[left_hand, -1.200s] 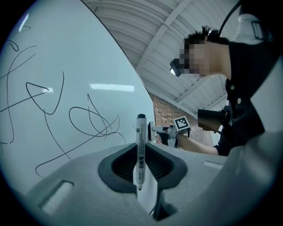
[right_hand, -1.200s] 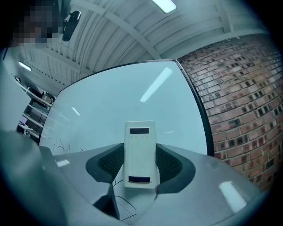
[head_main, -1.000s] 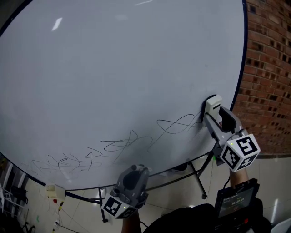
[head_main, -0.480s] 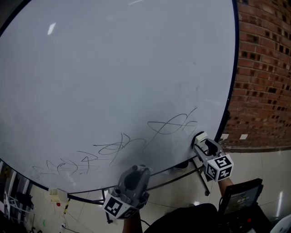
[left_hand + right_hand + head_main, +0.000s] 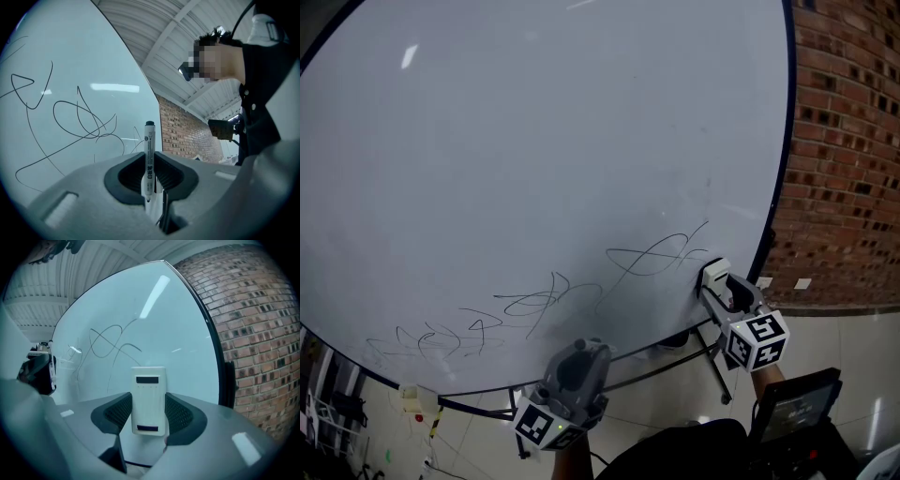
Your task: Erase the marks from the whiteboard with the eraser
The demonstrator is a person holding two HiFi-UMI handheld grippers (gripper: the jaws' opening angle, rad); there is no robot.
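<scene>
White plastic eraser (image 5: 148, 397) sits clamped between the jaws of the right hand-held gripper (image 5: 149, 412), whose dark ribbed pads close against its two long sides. In the head view the eraser is at the lower right edge of the whiteboard (image 5: 534, 141), just beside the rightmost loop of the marks (image 5: 652, 258). Whether it presses on the surface cannot be told. The marks are thin dark scribbles in a band along the lower part of the board, from its lower left up to its right. The left hand-held gripper (image 5: 150, 171) hangs below the board's bottom edge. Its jaws are closed on a white marker (image 5: 148, 154) that stands upright, dark cap at the top. A red brick wall (image 5: 853, 159) stands to the right of the board.
</scene>
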